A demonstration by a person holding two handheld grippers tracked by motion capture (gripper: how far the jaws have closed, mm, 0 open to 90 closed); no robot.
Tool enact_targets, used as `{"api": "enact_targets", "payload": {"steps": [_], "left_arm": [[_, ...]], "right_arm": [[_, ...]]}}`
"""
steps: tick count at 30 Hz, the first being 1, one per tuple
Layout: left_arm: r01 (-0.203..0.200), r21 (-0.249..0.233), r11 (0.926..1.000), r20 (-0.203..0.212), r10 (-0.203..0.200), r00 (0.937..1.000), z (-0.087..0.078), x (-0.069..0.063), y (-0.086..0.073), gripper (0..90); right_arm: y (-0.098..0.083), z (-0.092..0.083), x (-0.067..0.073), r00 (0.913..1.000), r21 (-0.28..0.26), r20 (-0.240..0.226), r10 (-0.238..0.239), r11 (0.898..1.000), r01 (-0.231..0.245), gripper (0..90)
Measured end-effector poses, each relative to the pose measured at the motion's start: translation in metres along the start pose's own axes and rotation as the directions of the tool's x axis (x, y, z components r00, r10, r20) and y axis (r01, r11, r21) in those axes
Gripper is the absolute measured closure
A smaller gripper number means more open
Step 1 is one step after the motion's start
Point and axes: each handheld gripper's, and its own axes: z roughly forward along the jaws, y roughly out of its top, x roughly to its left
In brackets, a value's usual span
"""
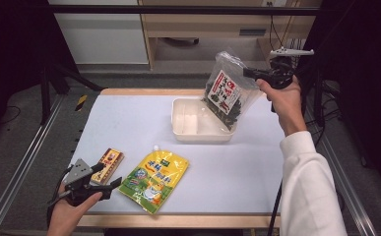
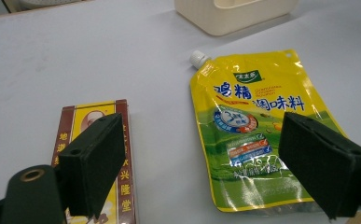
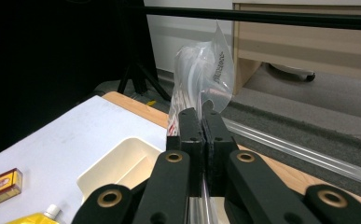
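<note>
Right tool [image 1: 251, 73] clamped on seaweed bag [image 1: 224, 91] top edge: light, crinkly, slippery film; grip near seal. Left tool [image 1: 110, 176] wide open, empty.

Box [image 1: 107, 164] left of pouch [image 1: 154, 180]

On the yellow spout pouch [image 2: 257, 126] lying in front of my left tongs I read the big blue characters 鸡精 and, beneath them, 调味料; a small green badge above them carried white characters too small for me to make out. The brown and yellow box [image 2: 96, 154] beside it bore 兴隆堂 running down its right edge and 地 on its left edge. The clear bag [image 1: 226, 91] had a red and white label with large characters I could not read, and small print near its top that stayed illegible.
</note>
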Motion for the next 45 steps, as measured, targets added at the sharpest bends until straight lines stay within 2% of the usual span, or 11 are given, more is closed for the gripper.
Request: {"api": "enact_targets", "payload": {"steps": [6, 13, 24, 30, 32, 33, 38, 39, 42, 44, 45], "left_arm": [[-0.001, 0.002, 1.0000, 0.000, 0.001, 1.0000, 0.000, 0.000, 0.000, 14.5], [-0.001, 0.002, 1.0000, 0.000, 0.001, 1.0000, 0.000, 0.000, 0.000, 14.5], [-0.006, 0.002, 1.0000, 0.001, 0.006, 1.0000, 0.000, 0.000, 0.000, 14.6], [-0.009, 0.003, 1.0000, -0.001, 0.009, 1.0000, 0.000, 0.000, 0.000, 14.5], [-0.012, 0.003, 0.9999, -0.001, 0.012, 0.9999, 0.001, -0.001, 0.000, 14.6], [-0.015, 0.004, 0.9999, 0.000, 0.015, 0.9999, 0.001, -0.001, 0.001, 14.5], [-0.027, 0.006, 0.9996, -0.002, 0.027, 0.9996, 0.002, -0.003, 0.001, 14.6], [-0.031, 0.008, 0.9995, -0.004, 0.031, 0.9995, 0.002, -0.003, 0.001, 14.7], [-0.037, 0.011, 0.9993, -0.001, 0.037, 0.9993, 0.004, -0.005, 0.001, 14.8], [-0.040, 0.013, 0.9991, -0.001, 0.040, 0.9992, 0.004, -0.006, 0.001, 14.9], [-0.045, 0.016, 0.9988, -0.001, 0.045, 0.9990, 0.006, -0.008, 0.001, 14.9]], "right_arm": [[-0.001, 0.001, 0.000, 1.0000, 0.017, 0.004, -0.007, 1.000, 0.007, 89.0], [-0.011, 0.021, 0.006, 0.9999, 0.092, 0.003, -0.015, 0.996, 0.014, 88.9], [-0.026, 0.028, 0.007, 0.9999, 0.106, -0.011, -0.013, 0.994, 0.014, 85.8], [-0.027, 0.020, 0.011, 0.9999, 0.074, 0.002, -0.011, 0.997, 0.011, 61.4], [-0.027, 0.017, 0.012, 0.9999, 0.066, 0.005, -0.015, 0.998, 0.015, 58.4], [-0.028, 0.010, 0.017, 0.9995, 0.052, 0.023, -0.021, 0.998, 0.020, 47.6], [-0.029, -0.007, 0.027, 0.9980, 0.024, 0.043, -0.046, 0.999, 0.045, 39.7], [-0.031, -0.019, 0.035, 0.9970, 0.013, 0.043, -0.064, 0.998, 0.064, 35.0], [-0.037, -0.034, 0.048, 0.9956, 0.001, 0.043, -0.083, 0.997, 0.083, 29.4], [-0.039, -0.038, 0.051, 0.9955, -0.001, 0.041, -0.086, 0.996, 0.086, 27.5], [-0.045, -0.049, 0.060, 0.9947, -0.005, 0.038, -0.096, 0.995, 0.096, 24.0]]}}
